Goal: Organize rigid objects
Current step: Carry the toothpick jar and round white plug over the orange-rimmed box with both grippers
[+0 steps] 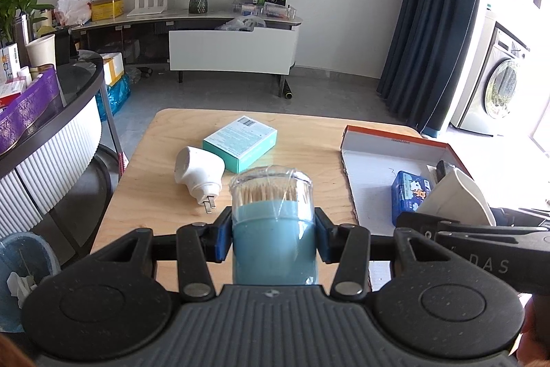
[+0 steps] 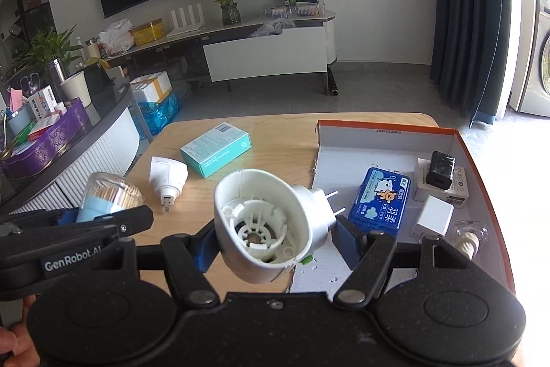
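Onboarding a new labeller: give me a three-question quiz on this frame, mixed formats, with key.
1. True or false: the left gripper is shut on the light-blue toothpick jar with clear lid.
2. What does the right gripper hold? A) teal cardboard box B) white hollow plug-in device C) black charger
3. Fill in: the blue tissue pack lies inside the orange-rimmed cardboard ____.

Key: 1 true; 2 B, the white hollow plug-in device; 3 box.

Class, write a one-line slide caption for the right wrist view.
Right tongs grip a white plastic plug-in device beside the orange-rimmed cardboard box lid on the wooden table.
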The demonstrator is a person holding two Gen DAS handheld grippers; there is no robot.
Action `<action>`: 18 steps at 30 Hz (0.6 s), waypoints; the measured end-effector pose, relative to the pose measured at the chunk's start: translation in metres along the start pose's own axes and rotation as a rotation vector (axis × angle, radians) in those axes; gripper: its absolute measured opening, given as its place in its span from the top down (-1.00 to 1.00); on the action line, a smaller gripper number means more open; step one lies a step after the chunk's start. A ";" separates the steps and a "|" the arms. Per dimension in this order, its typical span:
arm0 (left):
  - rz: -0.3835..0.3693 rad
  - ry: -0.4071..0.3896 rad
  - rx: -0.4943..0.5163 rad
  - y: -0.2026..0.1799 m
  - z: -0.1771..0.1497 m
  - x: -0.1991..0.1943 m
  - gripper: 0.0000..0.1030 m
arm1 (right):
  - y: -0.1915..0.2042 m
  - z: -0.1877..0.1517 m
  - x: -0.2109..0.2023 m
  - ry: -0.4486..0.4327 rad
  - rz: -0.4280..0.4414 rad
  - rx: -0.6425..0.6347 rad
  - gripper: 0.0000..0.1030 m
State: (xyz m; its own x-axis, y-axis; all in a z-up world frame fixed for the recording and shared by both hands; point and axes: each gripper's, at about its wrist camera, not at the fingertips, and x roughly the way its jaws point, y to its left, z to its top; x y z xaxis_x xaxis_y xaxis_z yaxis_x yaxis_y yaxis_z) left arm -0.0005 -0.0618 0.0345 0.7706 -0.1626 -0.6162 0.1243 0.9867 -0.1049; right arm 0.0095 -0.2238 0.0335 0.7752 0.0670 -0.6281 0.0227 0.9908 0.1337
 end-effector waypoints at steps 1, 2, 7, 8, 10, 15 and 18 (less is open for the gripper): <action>-0.004 -0.002 0.003 -0.002 0.000 -0.001 0.08 | -0.001 0.000 -0.001 -0.001 -0.002 -0.001 -0.61; -0.009 -0.002 0.003 -0.003 0.000 -0.001 0.08 | -0.002 0.001 -0.003 -0.004 -0.004 0.000 -0.61; -0.030 0.000 0.022 -0.013 0.000 -0.001 0.08 | -0.011 0.002 -0.010 -0.018 -0.021 0.010 -0.60; -0.035 0.001 0.023 -0.015 0.000 0.000 0.08 | -0.013 0.002 -0.011 -0.020 -0.027 0.012 -0.61; -0.046 0.004 0.028 -0.020 -0.001 0.001 0.08 | -0.017 0.001 -0.013 -0.020 -0.034 0.018 -0.61; -0.069 0.011 0.053 -0.033 -0.002 0.004 0.08 | -0.030 0.000 -0.018 -0.021 -0.056 0.036 -0.61; -0.083 0.016 0.062 -0.040 -0.003 0.005 0.08 | -0.039 -0.001 -0.021 -0.026 -0.073 0.047 -0.61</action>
State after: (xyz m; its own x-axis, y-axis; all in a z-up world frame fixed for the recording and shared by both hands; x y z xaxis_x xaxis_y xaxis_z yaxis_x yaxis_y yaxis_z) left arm -0.0037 -0.1024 0.0337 0.7462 -0.2436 -0.6195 0.2263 0.9680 -0.1079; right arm -0.0086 -0.2638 0.0411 0.7865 -0.0086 -0.6176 0.1089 0.9862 0.1250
